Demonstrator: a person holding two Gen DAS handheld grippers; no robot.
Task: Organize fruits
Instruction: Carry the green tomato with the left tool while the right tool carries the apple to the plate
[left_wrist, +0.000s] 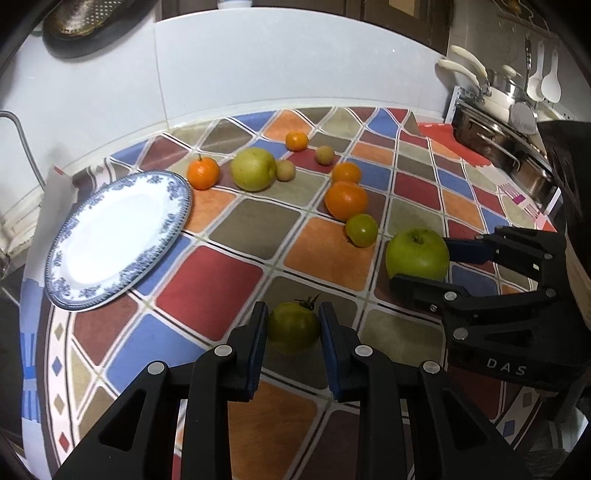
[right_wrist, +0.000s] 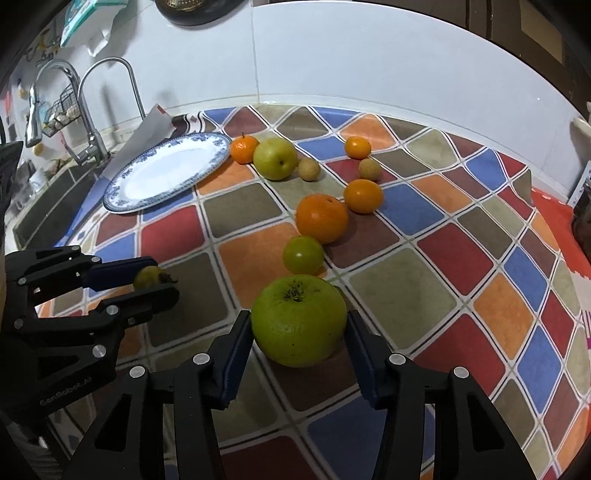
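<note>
Nearest the left camera, the left hand-held gripper (left_wrist: 293, 325) is bracketing a small green tomato (left_wrist: 293, 326), pads at its flanks — contact looks made, though how firmly I cannot tell. At 2 o'clock from it, the right hand-held gripper (right_wrist: 299, 332) is straddling the large green apple (right_wrist: 298, 320), jaws spread wide to fit, pads just touching or a hair off; the fruit is still sitting on the desk (right_wrist: 406, 295). Both grips are likely paired so two fruits travel at once.

Further out, a second green tomato (right_wrist: 303, 255), a big orange (right_wrist: 322, 218) and a smaller orange (right_wrist: 363, 195) are trailing toward 12 o'clock, with a yellow-green apple (right_wrist: 275, 158), a tangerine (right_wrist: 243, 148) and two small brown fruits beyond. The blue-rimmed plate (right_wrist: 122, 192) is waiting empty at 10 o'clock — probably the destination.

The desk is wearing a chequered cloth of red, blue, orange and olive. White tiled wall behind; sink taps (right_wrist: 90, 110) far left; pans (left_wrist: 491, 99) far right.
</note>
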